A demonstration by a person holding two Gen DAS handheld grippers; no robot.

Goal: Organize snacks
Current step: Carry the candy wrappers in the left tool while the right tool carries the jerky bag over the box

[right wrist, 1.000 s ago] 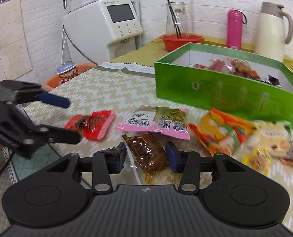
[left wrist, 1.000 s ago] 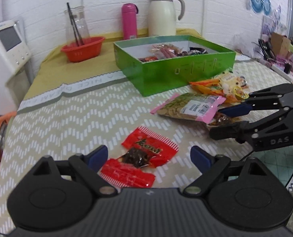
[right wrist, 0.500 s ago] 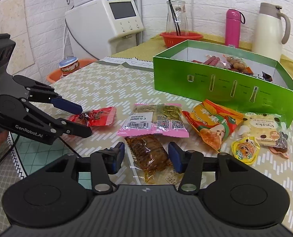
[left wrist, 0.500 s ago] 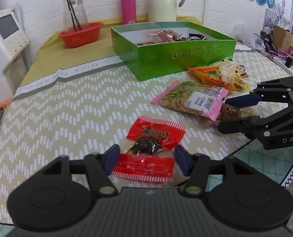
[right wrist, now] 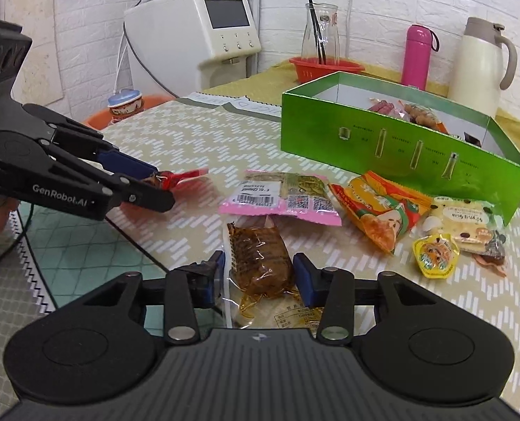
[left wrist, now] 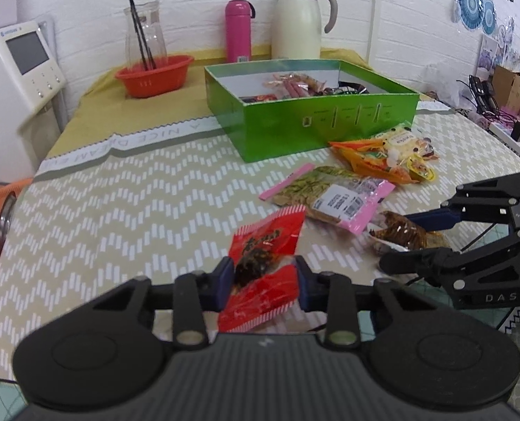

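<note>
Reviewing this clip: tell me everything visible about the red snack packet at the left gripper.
The red snack packet is a glossy plastic wrapper with dark lettering, white-striped crimped ends and a clear window showing a dark, lumpy filling. It is crumpled and tilted, its far end raised off the patterned tablecloth, near the table's front edge. It sits between the blue pads of the left gripper, whose jaws are closing on its middle, both pads pressing its sides. No other snack touches it.

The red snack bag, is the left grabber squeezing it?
Touching. In the left wrist view the closing left gripper has both blue pads pressed against the red snack bag, crumpling its sides.
</note>
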